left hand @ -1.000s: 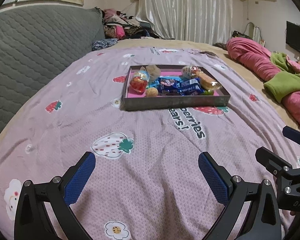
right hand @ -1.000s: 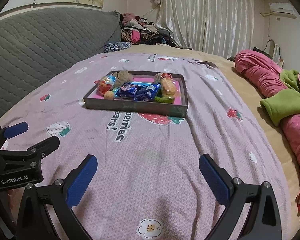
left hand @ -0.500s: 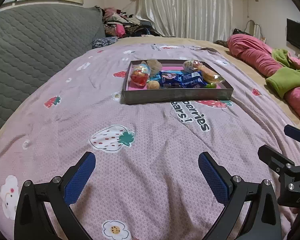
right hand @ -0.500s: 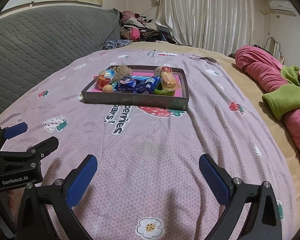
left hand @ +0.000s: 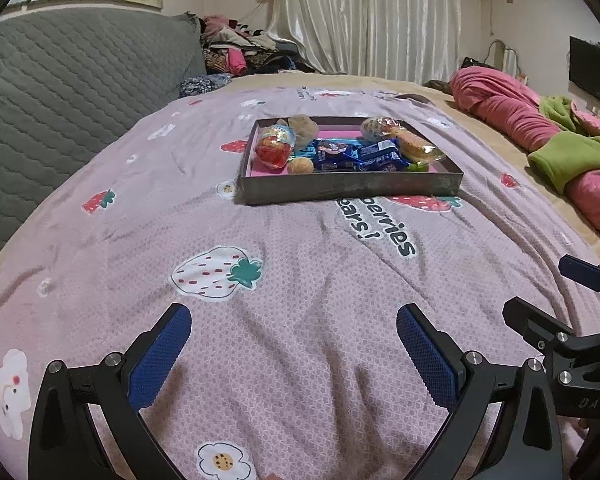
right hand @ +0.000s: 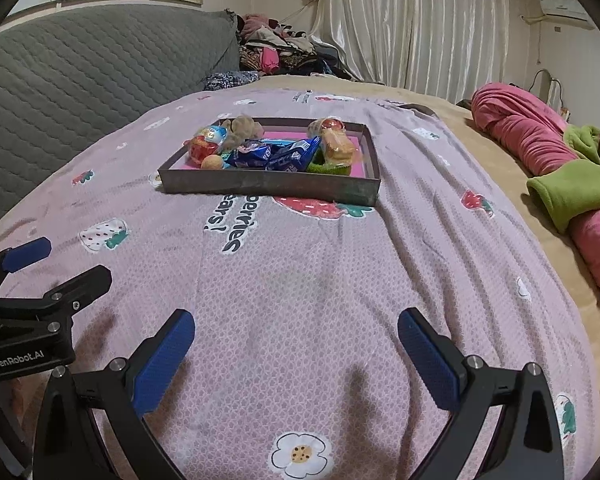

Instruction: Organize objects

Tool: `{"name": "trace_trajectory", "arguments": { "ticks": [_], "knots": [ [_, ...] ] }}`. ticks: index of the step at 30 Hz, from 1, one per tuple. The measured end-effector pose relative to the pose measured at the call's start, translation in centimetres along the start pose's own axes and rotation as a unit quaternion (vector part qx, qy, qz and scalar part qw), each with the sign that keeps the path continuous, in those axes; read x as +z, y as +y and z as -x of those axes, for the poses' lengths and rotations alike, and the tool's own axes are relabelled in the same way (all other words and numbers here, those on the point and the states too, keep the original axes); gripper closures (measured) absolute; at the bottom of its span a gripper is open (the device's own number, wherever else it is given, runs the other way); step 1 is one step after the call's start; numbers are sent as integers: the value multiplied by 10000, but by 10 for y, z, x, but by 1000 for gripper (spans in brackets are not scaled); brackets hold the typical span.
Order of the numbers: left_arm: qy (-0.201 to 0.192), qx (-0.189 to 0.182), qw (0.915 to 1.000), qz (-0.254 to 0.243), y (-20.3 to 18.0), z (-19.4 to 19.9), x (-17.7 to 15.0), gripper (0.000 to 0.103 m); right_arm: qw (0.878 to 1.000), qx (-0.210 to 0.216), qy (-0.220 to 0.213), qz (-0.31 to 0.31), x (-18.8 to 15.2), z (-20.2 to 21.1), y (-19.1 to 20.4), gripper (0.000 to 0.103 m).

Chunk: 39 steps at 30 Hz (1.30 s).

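Tray [left hand: 348, 190] nearer than before, both tools [left hand: 294, 354] [right hand: 296, 354] spread wide, empty

"GenRobot.AI" on left gripper [right hand: 44, 276], "berries", "ears!" on bedspread [left hand: 300, 280]

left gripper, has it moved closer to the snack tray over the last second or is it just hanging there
Yes. In the left wrist view the tray sits lower and looms larger against the left gripper, so that gripper has advanced toward it.
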<state>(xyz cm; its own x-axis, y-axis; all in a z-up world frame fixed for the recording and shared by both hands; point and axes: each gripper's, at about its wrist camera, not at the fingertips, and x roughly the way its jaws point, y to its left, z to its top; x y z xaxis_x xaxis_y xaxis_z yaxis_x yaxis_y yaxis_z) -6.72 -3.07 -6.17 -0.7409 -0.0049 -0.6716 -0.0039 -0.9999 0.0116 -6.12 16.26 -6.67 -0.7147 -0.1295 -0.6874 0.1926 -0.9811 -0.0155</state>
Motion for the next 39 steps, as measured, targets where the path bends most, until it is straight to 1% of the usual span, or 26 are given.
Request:
{"name": "trace_trajectory", "arguments": {
  "ticks": [17, 23, 39],
  "knots": [
    [2, -114, 9999, 83, 2, -1, -2, 1, 10000, -57, -39, -8, -1, 0, -1, 0],
    [-14, 4, 10000, 73, 3, -1, -2, 1, 9999, -92, -45, -9, -1, -1, -3, 0],
    [-46, 67, 10000, 4, 1, 0, -2, 1, 9999, -126, 28, 32, -2, -5, -3, 0]
  ]
}}
